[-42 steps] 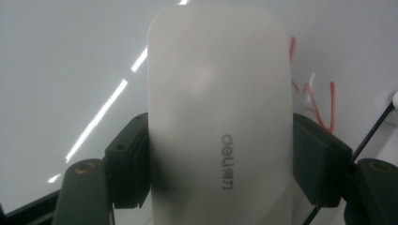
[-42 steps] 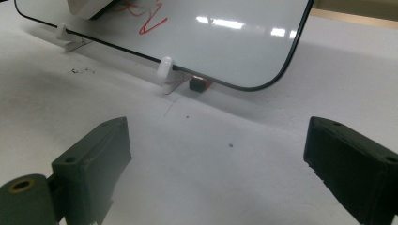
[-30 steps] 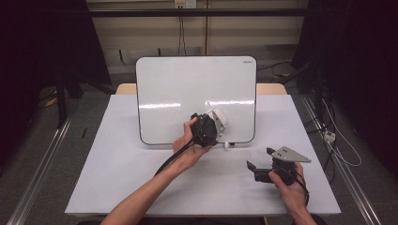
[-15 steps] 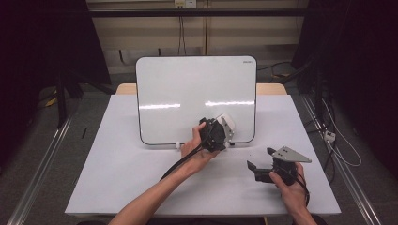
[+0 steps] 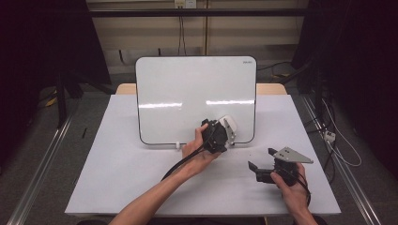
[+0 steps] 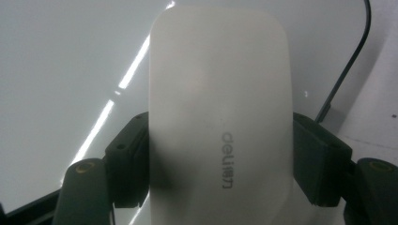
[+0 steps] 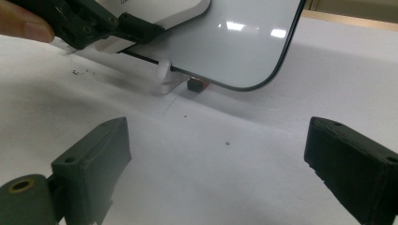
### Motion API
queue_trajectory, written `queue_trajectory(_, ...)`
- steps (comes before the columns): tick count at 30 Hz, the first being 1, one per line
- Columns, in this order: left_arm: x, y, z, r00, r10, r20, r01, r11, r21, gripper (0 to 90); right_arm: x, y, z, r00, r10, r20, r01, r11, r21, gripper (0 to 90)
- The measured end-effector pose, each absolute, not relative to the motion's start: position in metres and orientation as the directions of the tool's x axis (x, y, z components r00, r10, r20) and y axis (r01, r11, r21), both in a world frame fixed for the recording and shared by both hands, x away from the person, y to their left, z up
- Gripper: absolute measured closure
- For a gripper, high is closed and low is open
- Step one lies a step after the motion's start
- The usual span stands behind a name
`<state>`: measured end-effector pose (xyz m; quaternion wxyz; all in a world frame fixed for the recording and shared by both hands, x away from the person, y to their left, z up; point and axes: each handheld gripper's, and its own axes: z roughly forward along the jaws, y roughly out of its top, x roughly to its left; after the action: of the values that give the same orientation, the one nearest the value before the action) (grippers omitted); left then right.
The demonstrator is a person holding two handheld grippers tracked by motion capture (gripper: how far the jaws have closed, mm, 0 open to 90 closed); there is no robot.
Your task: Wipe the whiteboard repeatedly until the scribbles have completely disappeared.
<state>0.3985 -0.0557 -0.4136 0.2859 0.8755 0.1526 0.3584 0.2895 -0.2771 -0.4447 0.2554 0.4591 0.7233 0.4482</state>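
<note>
A white whiteboard [image 5: 187, 93] with a black rim stands propped on the table. My left gripper [image 5: 225, 132] is shut on a white eraser [image 5: 228, 123] and holds it against the board's lower right part. In the left gripper view the eraser [image 6: 220, 108] sits squeezed between both black pads [image 6: 129, 166], with the board [image 6: 61, 70] behind it. My right gripper [image 5: 262, 160] rests low over the table at the right, open, with nothing between its jaws. The right gripper view has that gripper [image 7: 220, 168] facing the board's lower right corner [image 7: 234, 42] and the eraser [image 7: 159, 9].
The white-covered table [image 5: 117, 187] carries the board on small feet: a white clip [image 7: 164, 77] and a small brown block [image 7: 197, 85] under its bottom edge. A few dark specks [image 7: 84, 72] mark the sheet. Cables hang behind the table.
My left gripper has slid the eraser a little to the right and slightly down along the board's lower part. The right gripper has stayed where it was.
</note>
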Motion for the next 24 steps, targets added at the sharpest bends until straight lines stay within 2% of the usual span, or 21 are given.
queue_trajectory(14, 0.412, -0.015, -0.400, 0.665, 0.555, 0.500, 0.134, -0.747, 0.651, 30.3, 0.290, -0.275, -0.445, -0.449, 0.893, 0.038, 0.437, 0.182, 0.881, 7.6)
queue_trajectory(24, 0.414, -0.022, -0.398, 0.659, 0.551, 0.511, 0.129, -0.753, 0.645, 30.1, 0.291, -0.275, -0.445, -0.449, 0.893, 0.038, 0.439, 0.183, 0.880, 7.6)
